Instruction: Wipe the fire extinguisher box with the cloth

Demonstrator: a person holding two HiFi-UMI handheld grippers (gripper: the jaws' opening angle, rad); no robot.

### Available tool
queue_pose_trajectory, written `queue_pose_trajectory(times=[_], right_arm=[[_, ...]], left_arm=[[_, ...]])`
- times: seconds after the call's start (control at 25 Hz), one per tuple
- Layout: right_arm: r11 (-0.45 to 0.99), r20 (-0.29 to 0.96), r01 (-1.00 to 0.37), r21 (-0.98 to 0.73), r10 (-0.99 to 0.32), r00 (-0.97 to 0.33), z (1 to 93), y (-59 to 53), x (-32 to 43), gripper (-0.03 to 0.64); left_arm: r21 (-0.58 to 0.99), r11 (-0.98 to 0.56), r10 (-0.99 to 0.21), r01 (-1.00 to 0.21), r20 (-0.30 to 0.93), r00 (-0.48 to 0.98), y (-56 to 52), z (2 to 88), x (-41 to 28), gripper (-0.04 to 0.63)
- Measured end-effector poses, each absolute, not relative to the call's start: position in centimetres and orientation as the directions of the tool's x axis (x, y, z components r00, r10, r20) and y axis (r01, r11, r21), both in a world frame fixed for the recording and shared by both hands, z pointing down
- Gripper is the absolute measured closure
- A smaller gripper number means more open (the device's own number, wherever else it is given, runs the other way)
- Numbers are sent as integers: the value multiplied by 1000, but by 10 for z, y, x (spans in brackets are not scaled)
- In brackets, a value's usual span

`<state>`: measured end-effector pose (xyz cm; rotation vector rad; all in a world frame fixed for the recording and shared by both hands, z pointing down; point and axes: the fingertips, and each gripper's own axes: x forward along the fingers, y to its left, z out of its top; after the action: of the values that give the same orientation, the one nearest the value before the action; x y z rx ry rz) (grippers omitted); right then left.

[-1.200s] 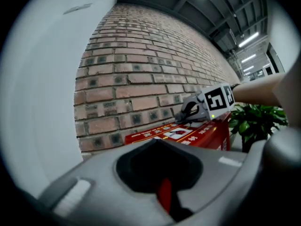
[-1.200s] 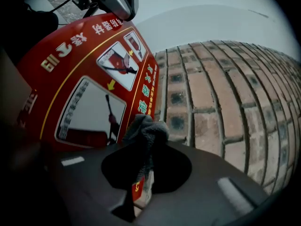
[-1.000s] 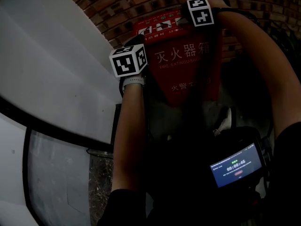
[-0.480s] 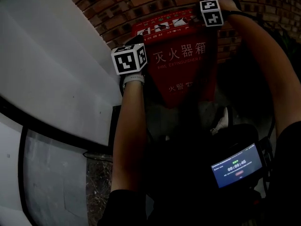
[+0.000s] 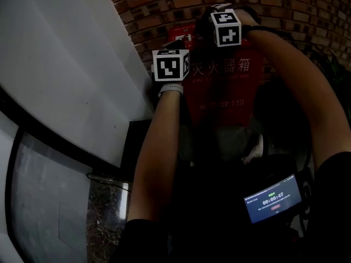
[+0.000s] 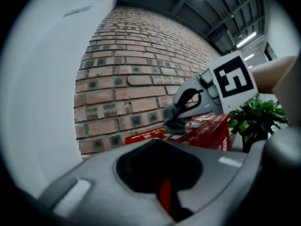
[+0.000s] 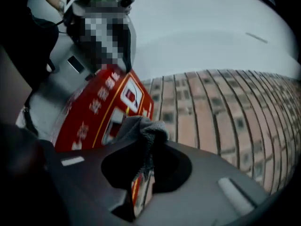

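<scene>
here, right gripper point(image 7: 142, 180) tight on grey cloth point(image 7: 143, 130) atop fire extinguisher box point(image 7: 91, 114); left gripper point(image 6: 165, 194) jaws together, empty

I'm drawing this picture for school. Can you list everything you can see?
fire extinguisher box: one, red, against the brick wall
cloth: one, grey, at the box's top
brick wall: one, red-brown, behind the box
white wall: one, on the left
plant: one, green, beside the box
screen: one, lit blue, low right
left gripper: one, grey, shut, empty
right gripper: one, grey, shut on the cloth
arms: two, bare, reaching forward
</scene>
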<state>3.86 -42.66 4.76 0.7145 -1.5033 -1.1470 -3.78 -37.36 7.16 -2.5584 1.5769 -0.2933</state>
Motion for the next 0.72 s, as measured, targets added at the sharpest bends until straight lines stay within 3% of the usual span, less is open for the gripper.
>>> queue_pose_trajectory(times=[0.24,0.44,0.72], right_arm=[[368,406,174,913,-855,-324,64,-435,-30,585],[373,404,155,915,-848,-344,65,-457,-48,585],[375,436,239,896,-846,-307,84,-470,-55,585]], left_arm=[[-210,-487,-873,-848,99,477,-371,73,-36,594],[-213,-509,-860,-834,84,504,-368,68,-36,594],[-211,-513,-858,-832,86,507,-373,71,-36,594]])
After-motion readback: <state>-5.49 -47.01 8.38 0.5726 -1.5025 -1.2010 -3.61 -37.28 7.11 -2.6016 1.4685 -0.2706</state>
